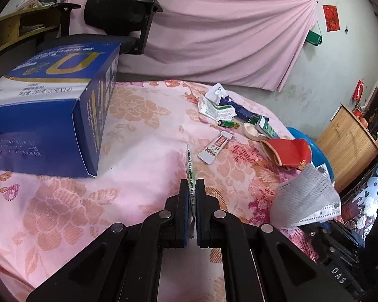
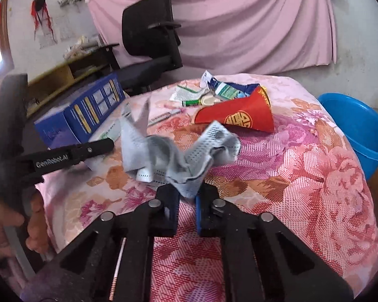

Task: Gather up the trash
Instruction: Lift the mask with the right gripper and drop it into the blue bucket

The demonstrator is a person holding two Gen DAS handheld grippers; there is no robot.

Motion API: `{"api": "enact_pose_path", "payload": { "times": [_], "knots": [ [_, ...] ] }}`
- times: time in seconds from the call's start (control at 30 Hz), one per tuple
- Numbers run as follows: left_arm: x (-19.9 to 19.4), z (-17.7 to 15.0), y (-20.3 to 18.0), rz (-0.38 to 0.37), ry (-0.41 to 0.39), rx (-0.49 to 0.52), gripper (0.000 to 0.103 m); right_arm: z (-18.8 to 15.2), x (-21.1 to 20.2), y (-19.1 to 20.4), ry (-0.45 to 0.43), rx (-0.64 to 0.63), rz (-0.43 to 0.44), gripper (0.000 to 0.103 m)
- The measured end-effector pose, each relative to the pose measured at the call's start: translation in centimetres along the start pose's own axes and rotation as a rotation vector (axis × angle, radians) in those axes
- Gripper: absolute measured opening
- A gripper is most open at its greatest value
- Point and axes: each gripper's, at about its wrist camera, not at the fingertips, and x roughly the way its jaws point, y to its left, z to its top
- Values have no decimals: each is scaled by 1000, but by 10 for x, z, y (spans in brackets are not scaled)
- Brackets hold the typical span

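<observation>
Between right tongs (image 2: 187,196), crumpled grey face mask (image 2: 174,151) hangs.

A black mesh office chair (image 1: 121,12) stands behind the worktop, whose pink floral cloth (image 1: 138,125) covers its top. A pale pink sheet (image 2: 239,20) hangs across the wall. A wooden shelf (image 1: 25,22) carries stacked papers on the left, and a wooden cabinet (image 1: 347,141) stands at the right.

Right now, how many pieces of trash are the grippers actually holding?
2. The left gripper pinches a thin flat wrapper edge-on above the bedspread. The right gripper clamps a crumpled grey face mask. The remaining trash lies loose.
</observation>
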Motion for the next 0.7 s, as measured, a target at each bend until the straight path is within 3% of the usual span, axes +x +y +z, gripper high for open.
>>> {"api": "enact_pose_path", "payload": {
  "times": [0.13, 0.3, 0.53, 0.7],
  "knots": [
    [-6, 5, 0, -16, -39, -39, 3, 1, -17, -4, -94, 21, 30, 32],
    [-23, 11, -7, -67, -156, -91, 3, 16, -47, -8, -224, 2, 27, 32],
    [-57, 22, -57, -66, -417, 68, 3, 51, -83, -39, -401, 26, -3, 32],
    [-54, 42, -100, -118, -487, 176, 3, 79, -105, -71, -552, -13, -139, 32]
  ]
}}
